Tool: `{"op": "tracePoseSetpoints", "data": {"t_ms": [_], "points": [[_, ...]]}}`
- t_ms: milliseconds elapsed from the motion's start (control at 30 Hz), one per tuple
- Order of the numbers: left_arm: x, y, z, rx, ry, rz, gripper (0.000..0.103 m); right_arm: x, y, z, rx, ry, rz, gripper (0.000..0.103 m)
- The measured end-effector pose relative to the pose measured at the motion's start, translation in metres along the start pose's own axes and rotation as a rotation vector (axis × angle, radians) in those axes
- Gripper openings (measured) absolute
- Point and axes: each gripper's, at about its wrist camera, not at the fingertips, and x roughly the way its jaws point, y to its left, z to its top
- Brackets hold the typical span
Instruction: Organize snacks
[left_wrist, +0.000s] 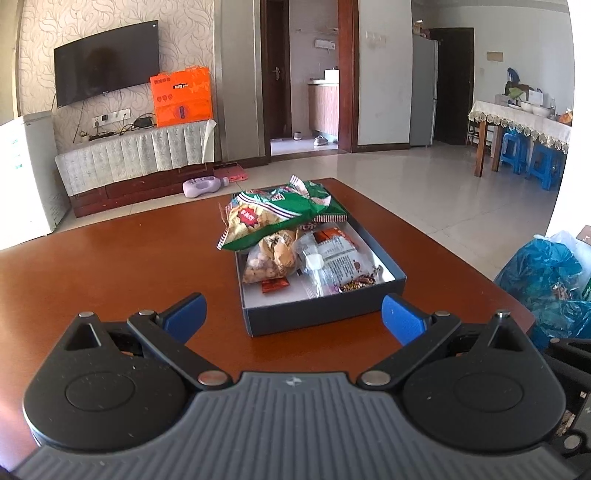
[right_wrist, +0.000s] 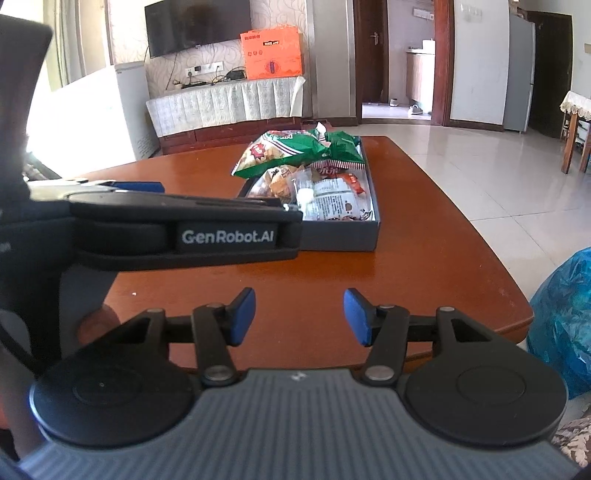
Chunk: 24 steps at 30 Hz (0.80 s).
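The left hand-held gripper (left_wrist: 293, 314), lower frame, gapes wide and empty; the right hand-held gripper (right_wrist: 299, 317) likewise. Best tuck the overhanging green snack bag (left_wrist: 273, 214) into the box (left_wrist: 317, 314).

Lighting: bright daylight, blown out at both views' outer edges. Glare: sheen on table (left_wrist: 110, 258). Distortion: strong fisheye bending, dark corner vignettes. Focus: centre sharp, edges soft.

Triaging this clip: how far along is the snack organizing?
Looks nearly done: the snacks sit in the dark box, with the green chip bag piled on top and overhanging its rim. Nothing is in hand: left hand-held gripper and right hand-held gripper are both open and empty. No loose snacks show on the table.
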Motion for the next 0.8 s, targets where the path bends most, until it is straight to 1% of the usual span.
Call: {"op": "tracePoseSetpoints", "data": {"t_ms": [33, 100, 300, 800], "points": [[0.000, -0.001, -0.001, 0.003, 0.006, -0.001, 0.103, 0.001, 0.001, 0.000, -0.005, 0.005, -0.005, 0.059], [0.000, -0.002, -0.004, 0.012, 0.017, -0.008, 0.103, 0.002, 0.001, 0.000, -0.012, 0.018, -0.014, 0.066], [0.002, -0.004, -0.009, 0.022, 0.034, -0.010, 0.103, 0.002, -0.003, 0.000, 0.006, 0.035, -0.043, 0.066], [0.010, -0.003, -0.010, -0.004, 0.053, -0.011, 0.103, 0.006, -0.009, -0.001, 0.018, 0.050, -0.025, 0.066]]}}
